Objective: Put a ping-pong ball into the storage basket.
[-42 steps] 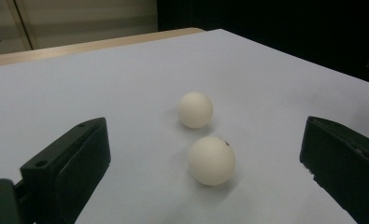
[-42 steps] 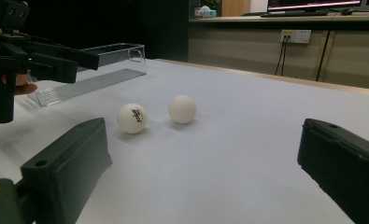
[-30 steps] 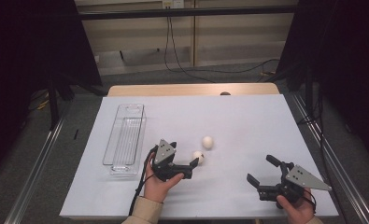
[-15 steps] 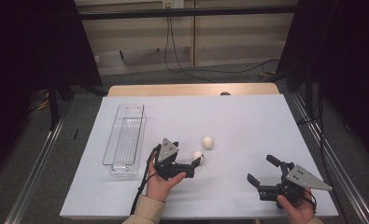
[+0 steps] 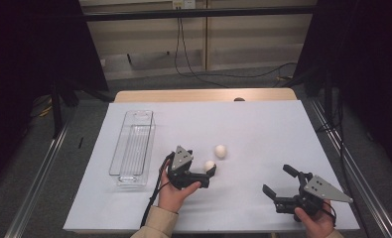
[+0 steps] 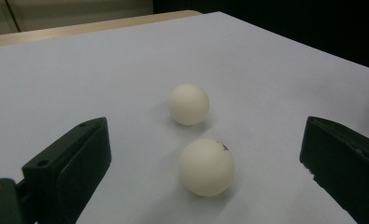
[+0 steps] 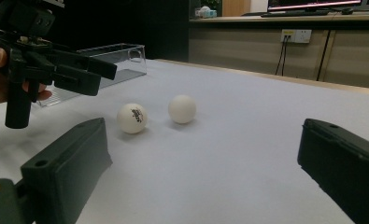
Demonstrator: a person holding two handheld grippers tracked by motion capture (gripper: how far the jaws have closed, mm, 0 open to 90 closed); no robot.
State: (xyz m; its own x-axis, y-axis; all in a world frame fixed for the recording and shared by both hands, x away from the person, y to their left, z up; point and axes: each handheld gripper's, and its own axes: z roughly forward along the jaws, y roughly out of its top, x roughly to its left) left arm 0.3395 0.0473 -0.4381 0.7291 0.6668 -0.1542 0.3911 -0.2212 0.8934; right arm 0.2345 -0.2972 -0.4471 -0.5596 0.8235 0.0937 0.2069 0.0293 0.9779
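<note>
Two white table-tennis balls lie on the white table top (image 5: 263,129). The near ball (image 5: 209,165) (image 6: 206,166) carries a small dark print and the far ball (image 5: 220,151) (image 6: 188,104) lies just beyond it. My left gripper (image 5: 209,175) is open, and the near ball sits on the table just ahead of its jaws, touching neither. My right gripper (image 5: 278,179) is open and empty at the front right. The right gripper view looks across at the printed ball (image 7: 132,118), the plain ball (image 7: 182,108) and the left gripper (image 7: 86,74).
A clear, empty, long plastic container (image 5: 133,146) (image 7: 108,60) stands to the left of the left hand. The table's front edge runs just under both hands. Dark curtains and a metal frame surround the table, and cables hang behind it.
The left gripper has edged slightly toward the near ball. The balls, the container and the right gripper have stayed in place.
</note>
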